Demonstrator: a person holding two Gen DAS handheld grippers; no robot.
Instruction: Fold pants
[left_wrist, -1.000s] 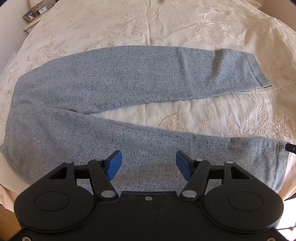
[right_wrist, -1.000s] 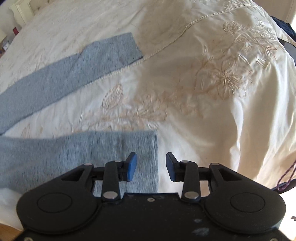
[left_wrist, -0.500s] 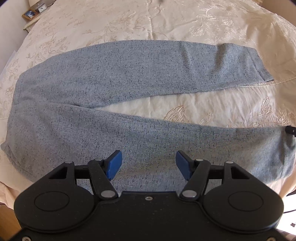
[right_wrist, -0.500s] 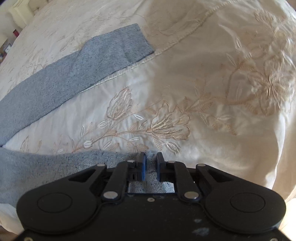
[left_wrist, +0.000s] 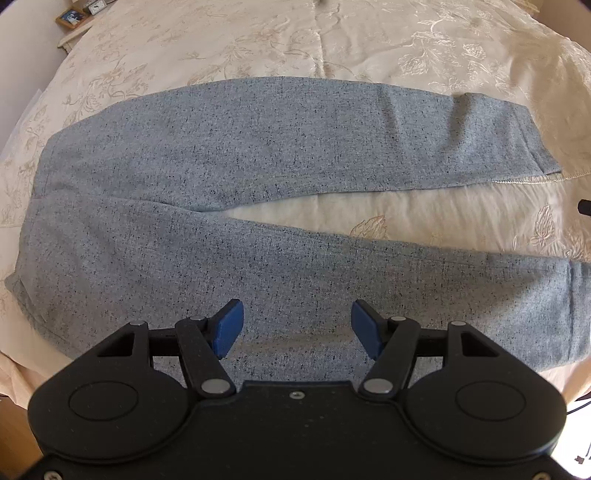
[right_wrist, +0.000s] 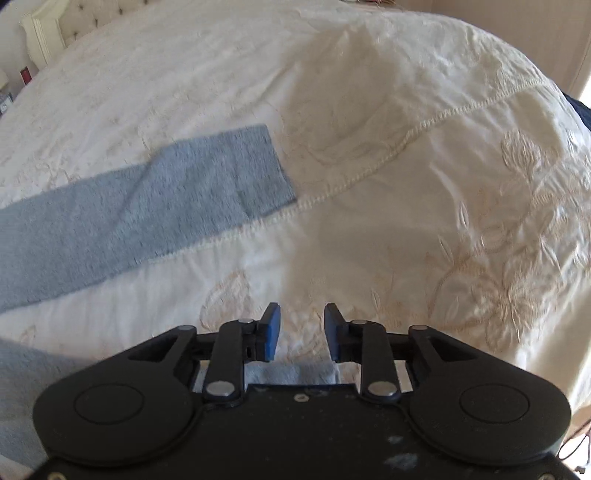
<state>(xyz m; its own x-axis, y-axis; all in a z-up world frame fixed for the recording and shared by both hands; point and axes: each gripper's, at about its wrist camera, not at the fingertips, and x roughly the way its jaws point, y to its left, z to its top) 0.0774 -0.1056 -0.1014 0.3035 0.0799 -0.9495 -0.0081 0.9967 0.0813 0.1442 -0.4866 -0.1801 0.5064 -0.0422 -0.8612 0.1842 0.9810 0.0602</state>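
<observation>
Grey pants (left_wrist: 229, 177) lie flat on the cream embroidered bedspread (left_wrist: 332, 44), waist toward the left side of the left wrist view, both legs running right with a wedge of bedspread showing between them. Far leg's cuff (right_wrist: 258, 170) lies against the bedspread's stitched seam (right_wrist: 406, 140). Near leg's cuff (right_wrist: 291, 373) sits just under the right gripper (right_wrist: 301, 332), peeking out behind its blue pads.

Left gripper (left_wrist: 297, 325) hovers over the near leg around mid-thigh, pointing steeply down, fingers spread wide, nothing between them, pads not touching cloth.

Right gripper: jaws have just been opening, now parted with a moderate gap. Only bedspread shows between the pads; the near cuff lies below and behind them, not pinched.

Picture frame (left_wrist: 74, 16) on a side table beyond the bedspread's top left corner. Headboard (right_wrist: 55, 22) visible past the far edge of the bedspread in the right wrist view.
</observation>
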